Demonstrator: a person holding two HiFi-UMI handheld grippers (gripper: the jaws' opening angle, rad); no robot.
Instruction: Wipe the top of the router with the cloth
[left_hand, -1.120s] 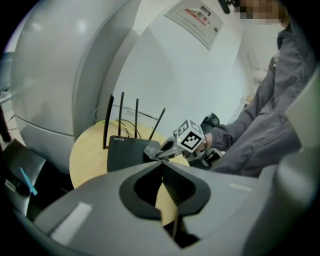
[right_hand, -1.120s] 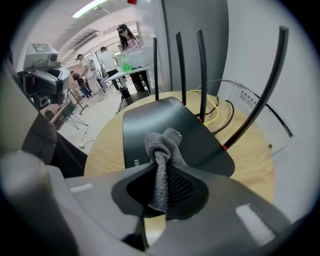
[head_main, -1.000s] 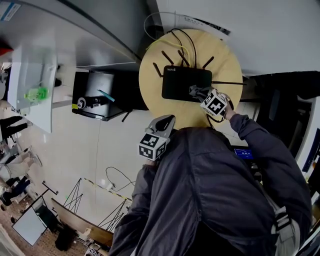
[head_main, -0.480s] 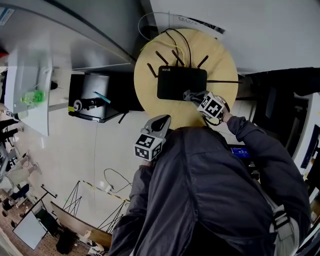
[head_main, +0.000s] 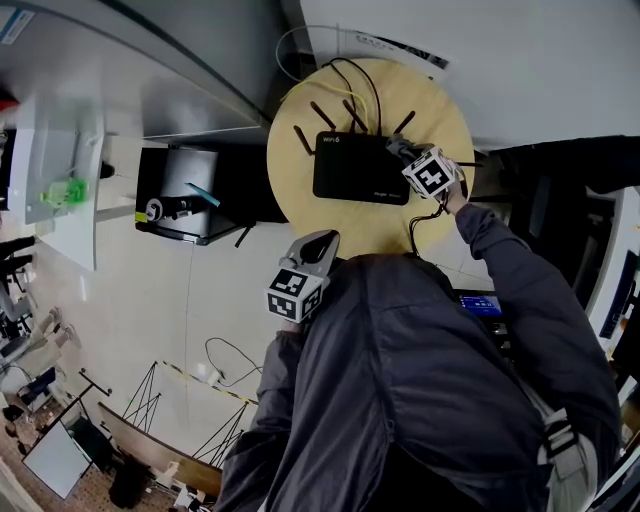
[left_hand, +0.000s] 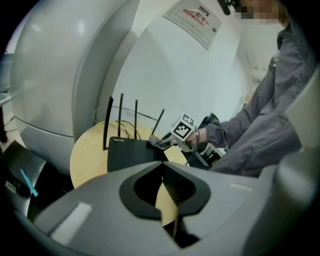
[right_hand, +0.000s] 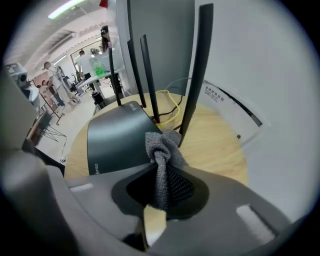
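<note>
A round wooden table (head_main: 445, 100) stands against a white wall (head_main: 530, 60), and the person's jacket (head_main: 420, 380) hides its near edge in the head view. The black router (head_main: 355, 168) lies on the table with its antennas (right_hand: 192, 75) up, their tips cut off in the right gripper view. The right gripper (right_hand: 159, 197) pinches the grey cloth (right_hand: 161, 144), whose bunched end rests on the router's far right corner, beside an antenna. The left gripper (left_hand: 161, 192) hangs at the table's near edge, its jaws pressed together on nothing.
</note>
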